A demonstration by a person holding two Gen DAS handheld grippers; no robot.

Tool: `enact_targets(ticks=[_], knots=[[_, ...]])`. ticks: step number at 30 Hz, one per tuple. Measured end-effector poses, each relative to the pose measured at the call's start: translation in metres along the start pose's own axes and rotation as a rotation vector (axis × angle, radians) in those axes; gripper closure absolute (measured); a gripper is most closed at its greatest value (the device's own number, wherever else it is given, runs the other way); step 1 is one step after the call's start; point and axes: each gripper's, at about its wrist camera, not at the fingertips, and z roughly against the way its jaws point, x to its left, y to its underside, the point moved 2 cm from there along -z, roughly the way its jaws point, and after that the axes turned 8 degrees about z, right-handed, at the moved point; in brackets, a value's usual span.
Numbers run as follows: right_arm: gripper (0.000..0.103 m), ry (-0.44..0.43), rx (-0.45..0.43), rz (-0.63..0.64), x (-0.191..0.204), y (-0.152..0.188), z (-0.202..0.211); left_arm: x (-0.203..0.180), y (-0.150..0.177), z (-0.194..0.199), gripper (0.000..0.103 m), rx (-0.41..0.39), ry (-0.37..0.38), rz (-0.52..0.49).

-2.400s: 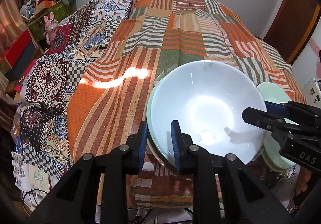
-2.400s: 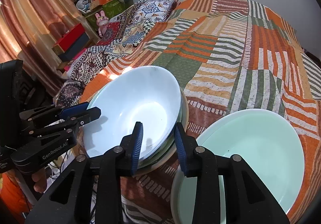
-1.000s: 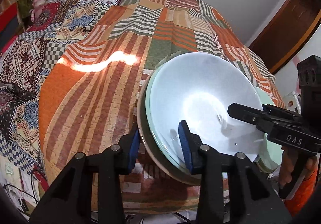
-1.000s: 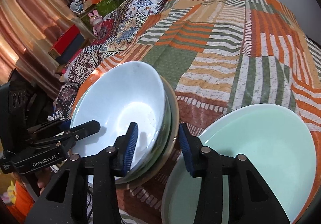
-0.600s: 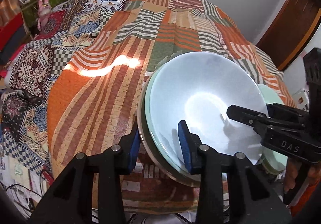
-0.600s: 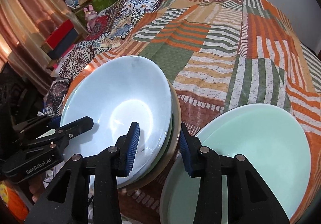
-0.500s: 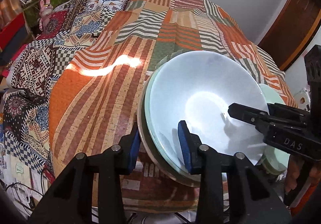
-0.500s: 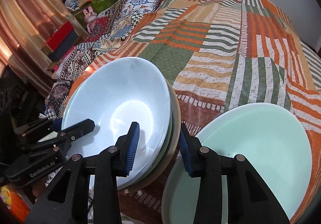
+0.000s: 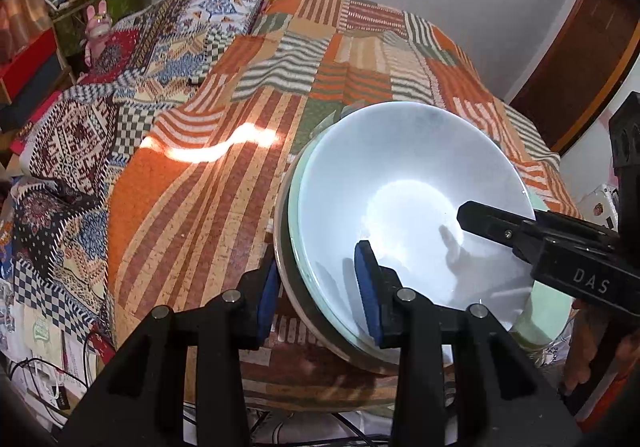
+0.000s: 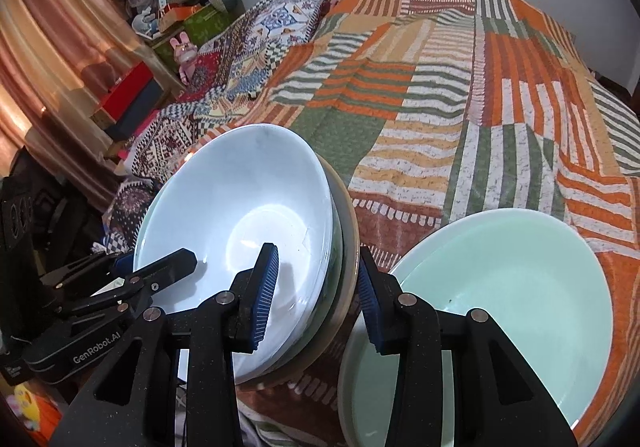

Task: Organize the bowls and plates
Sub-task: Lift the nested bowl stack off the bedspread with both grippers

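Note:
A white bowl (image 9: 404, 203) (image 10: 248, 207) sits on a pale green plate (image 9: 296, 223) and a tan plate (image 10: 352, 239), forming one stack near the front edge of the bed. My left gripper (image 9: 318, 291) is shut on the stack's near left rim, one pad inside the bowl and one under the tan plate. My right gripper (image 10: 316, 291) clamps the opposite rim the same way and also shows as the right gripper (image 9: 540, 243). The left gripper (image 10: 120, 279) shows at the bowl's far side. The stack is tilted between them.
A mint green bowl (image 10: 500, 287) (image 9: 544, 311) on a matching plate lies right beside the stack, at the bed's front right. The striped patchwork bedspread (image 9: 224, 207) stretches away behind. Boxes and soft toys (image 10: 180, 27) crowd the left; a wooden door (image 9: 580, 59) stands at the right.
Both grippers, earlier just off the rim, have closed on the stack from opposite sides. The stack has since tipped and risen slightly with the left gripper.

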Motion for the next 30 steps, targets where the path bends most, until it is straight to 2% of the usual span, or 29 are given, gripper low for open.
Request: enact_targets(ticks=[14,30], knots=[[0.068,-0.007,-0.139,-0.005,0.002,-0.006,0.054,-0.029,-0.013,0.054,0.066,-0.126,0.031,-0.046],[0.068,0.022,-0.274,-0.041,-0.015,0.007,0.111,-0.075,-0.013,0.094,0.066,-0.200,0.094,-0.119]])
